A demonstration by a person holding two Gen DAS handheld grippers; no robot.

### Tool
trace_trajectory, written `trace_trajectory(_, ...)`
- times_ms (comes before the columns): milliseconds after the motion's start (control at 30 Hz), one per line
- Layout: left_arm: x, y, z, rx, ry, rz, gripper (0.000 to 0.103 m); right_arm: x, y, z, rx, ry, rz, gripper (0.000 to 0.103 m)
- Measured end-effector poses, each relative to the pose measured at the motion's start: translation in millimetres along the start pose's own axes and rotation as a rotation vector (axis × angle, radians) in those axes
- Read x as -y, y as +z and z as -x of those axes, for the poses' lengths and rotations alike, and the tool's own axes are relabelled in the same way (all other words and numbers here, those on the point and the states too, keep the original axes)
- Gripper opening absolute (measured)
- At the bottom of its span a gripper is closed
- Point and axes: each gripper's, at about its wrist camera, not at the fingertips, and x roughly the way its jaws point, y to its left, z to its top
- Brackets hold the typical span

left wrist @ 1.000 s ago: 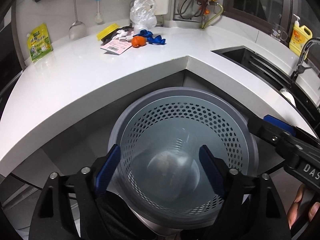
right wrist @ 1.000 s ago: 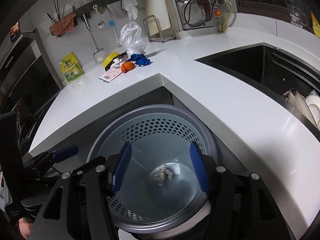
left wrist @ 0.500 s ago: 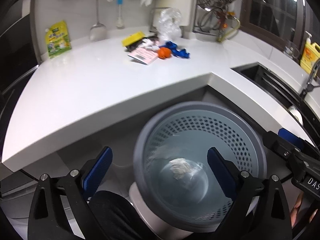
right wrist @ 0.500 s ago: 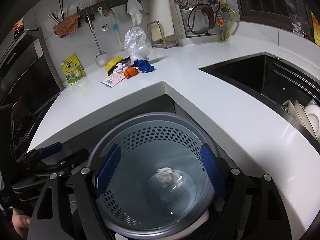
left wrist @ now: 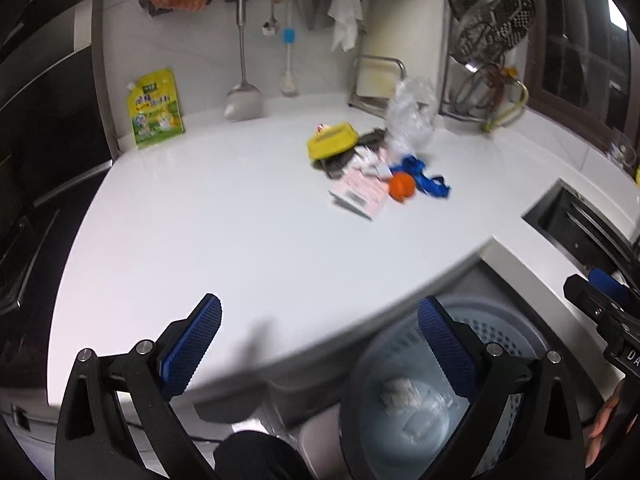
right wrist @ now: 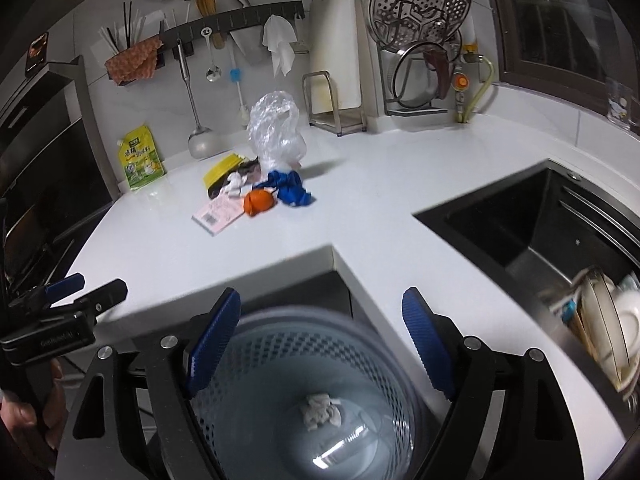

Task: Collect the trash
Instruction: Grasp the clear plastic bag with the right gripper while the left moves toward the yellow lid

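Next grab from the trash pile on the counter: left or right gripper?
Left, probably. The left gripper is already over the counter, jaws wide and empty, facing the trash pile. The right gripper, also empty, hangs above the bin below the counter edge.

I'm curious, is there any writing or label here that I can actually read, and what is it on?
"DA": white letters on the right gripper, cut off at the frame edge.
Grey lettering on the left gripper: too blurred to read.
Yellow-green pouch: Chinese print, too small to read.
Pink packet: a barcode, its digits unreadable.
Nothing else legible.
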Motion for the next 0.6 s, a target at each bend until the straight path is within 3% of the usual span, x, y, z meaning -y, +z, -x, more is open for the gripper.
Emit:
trace_trajectory(367, -20.2, 83.2, -47.9, 0.089, 0.029, 0.033, 0.097, -24.6, 74.9, -69.4, 0.009, 0.046, 0.099, 0.083)
trace_trajectory(600, -29.6, 117.6, -92.3, 0.099, 0.074, 0.036, 0.097, -36.6, 116.2, -132.6, -0.04, 0.06, 0.078, 0.083)
